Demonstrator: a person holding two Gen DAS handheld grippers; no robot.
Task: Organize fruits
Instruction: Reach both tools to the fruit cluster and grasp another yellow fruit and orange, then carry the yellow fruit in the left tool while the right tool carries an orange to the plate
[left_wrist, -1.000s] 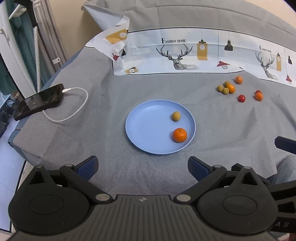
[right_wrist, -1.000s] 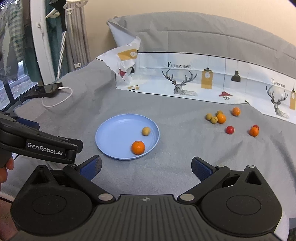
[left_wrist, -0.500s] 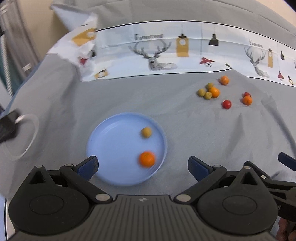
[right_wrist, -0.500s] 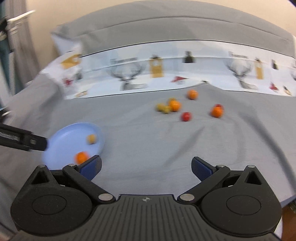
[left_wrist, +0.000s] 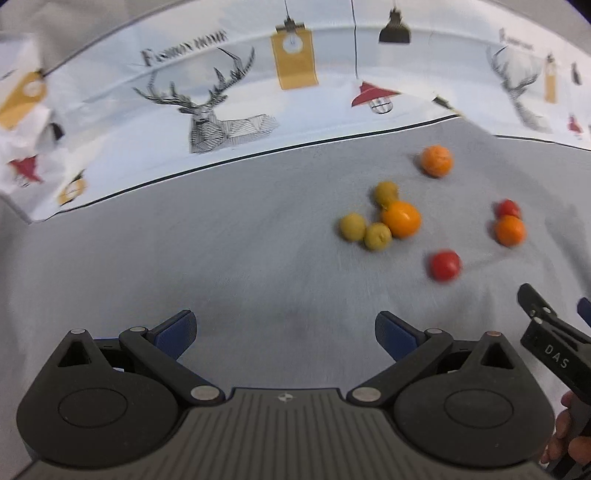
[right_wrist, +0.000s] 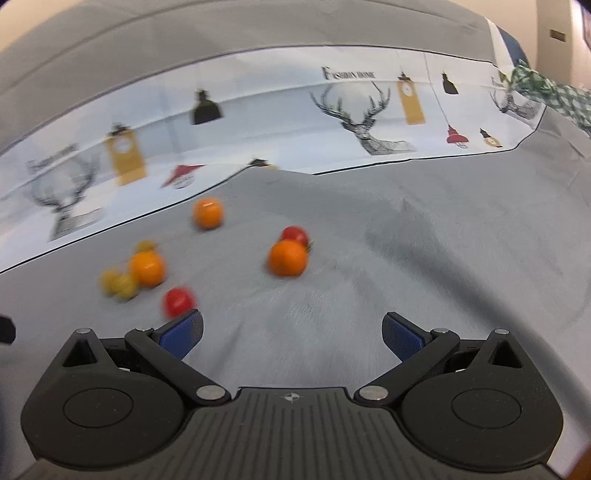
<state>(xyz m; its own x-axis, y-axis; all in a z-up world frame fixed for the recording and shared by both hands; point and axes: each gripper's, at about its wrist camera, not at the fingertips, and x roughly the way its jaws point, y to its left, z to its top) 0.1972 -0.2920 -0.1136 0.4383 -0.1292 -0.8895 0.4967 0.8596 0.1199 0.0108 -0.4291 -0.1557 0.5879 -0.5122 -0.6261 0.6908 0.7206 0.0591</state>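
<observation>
Loose fruits lie on the grey cloth (left_wrist: 221, 258). In the left wrist view I see three yellow-green fruits (left_wrist: 352, 228), an orange (left_wrist: 401, 219) touching them, a far orange (left_wrist: 436, 160), a red tomato (left_wrist: 445, 265), and an orange (left_wrist: 510, 230) with a tomato (left_wrist: 508, 208) behind it. My left gripper (left_wrist: 284, 332) is open and empty, short of the fruits. My right gripper (right_wrist: 291, 334) is open and empty; an orange (right_wrist: 288, 257) lies ahead of it and a tomato (right_wrist: 178, 301) sits by its left finger. The right gripper (left_wrist: 554, 350) shows at the left view's right edge.
A white printed cloth with deer and lamps (left_wrist: 258, 92) runs along the back of the grey cloth; it also shows in the right wrist view (right_wrist: 332, 122). A green checked fabric (right_wrist: 554, 96) lies at the far right.
Both grippers have swung right and moved forward toward the loose fruits. The blue plate with its two fruits and the phone have left both views. Both grippers stayed open.
</observation>
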